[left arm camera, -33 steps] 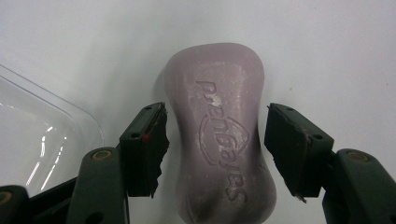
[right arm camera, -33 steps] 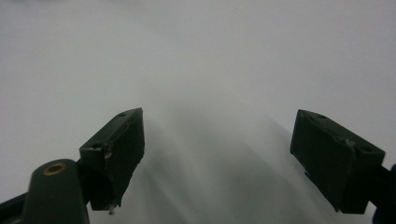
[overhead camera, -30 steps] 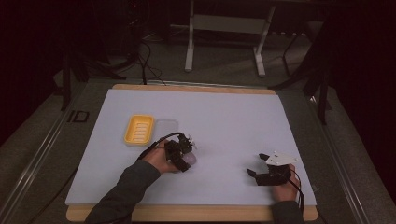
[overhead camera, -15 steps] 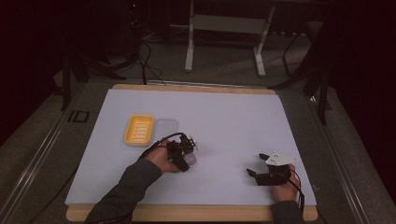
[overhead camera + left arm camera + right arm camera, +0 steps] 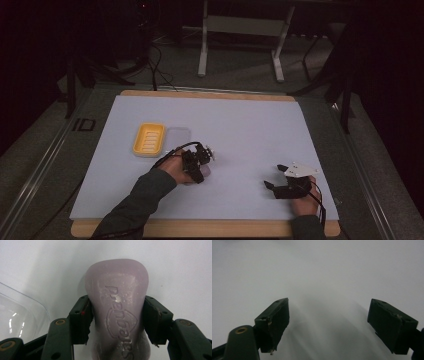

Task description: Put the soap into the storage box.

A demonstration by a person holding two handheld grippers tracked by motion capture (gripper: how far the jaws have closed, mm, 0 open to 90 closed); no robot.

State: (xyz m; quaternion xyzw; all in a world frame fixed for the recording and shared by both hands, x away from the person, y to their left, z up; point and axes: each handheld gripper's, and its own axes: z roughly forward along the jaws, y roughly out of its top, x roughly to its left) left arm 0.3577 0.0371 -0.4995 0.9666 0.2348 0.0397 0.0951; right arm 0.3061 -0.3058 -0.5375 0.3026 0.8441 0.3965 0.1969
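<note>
The left tool (image 5: pixel 116 322) grips the lilac soap bar (image 5: pixel 117 315) across its width, long axis along the jaws, with the yellow dish (image 5: pixel 149 139) toward the worktop's far-left corner; the right tool (image 5: pixel 329 327) gapes wide.

**Where everything sits on the table right now**

So the table (image 5: pixel 240 120) has a soap dish (image 5: pixel 149 139) on its left half, with a clear lid (image 5: pixel 178 137) lying just beside it on the dish's right, touching or nearly so (hard to call from the high view). In front of the lid, toward the person, is the left claw (image 5: pixel 202 165) with a bar of soap (image 5: pixel 117 312) between its jaws, both pads pressed against the bar's sides. In the left gripper view the lid's corner (image 5: pixel 22 312) sits off to the left of the bar. The right claw (image 5: pixel 276 176) is well apart from all that, on the table's right near the front edge, jaws spread wide.
</note>
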